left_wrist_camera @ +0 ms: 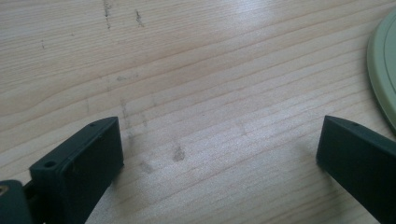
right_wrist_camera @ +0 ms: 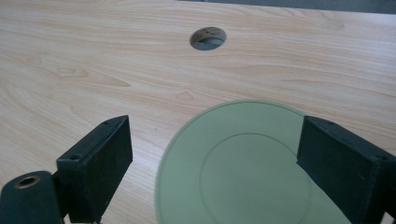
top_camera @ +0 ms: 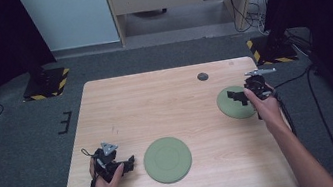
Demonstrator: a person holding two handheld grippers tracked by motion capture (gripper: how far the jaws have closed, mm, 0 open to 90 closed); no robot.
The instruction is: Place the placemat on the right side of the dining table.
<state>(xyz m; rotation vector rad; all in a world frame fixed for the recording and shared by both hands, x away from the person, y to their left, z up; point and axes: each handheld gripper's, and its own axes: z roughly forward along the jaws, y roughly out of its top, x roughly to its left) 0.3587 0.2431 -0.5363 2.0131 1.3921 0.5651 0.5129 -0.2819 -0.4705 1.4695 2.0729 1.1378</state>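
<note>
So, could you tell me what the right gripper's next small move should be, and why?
Probably lower the right gripper and close it on the round green plate at the table's right edge. Its jaws stand open over that plate and grip nothing, while the left gripper waits open beside the nearer green plate.

Both forearms are showing bare, no sleeves. Left gripper [top_camera: 127, 161]: black body, grey three-cornered plate on top, black cable looping off at lower left of the high view. Right gripper [top_camera: 237, 98]: same black build, grey plate, cable trailing to the right. Jaws are blocky matte black with small screw holes; a brass-coloured insert is showing at lower left of the right gripper view.
</note>
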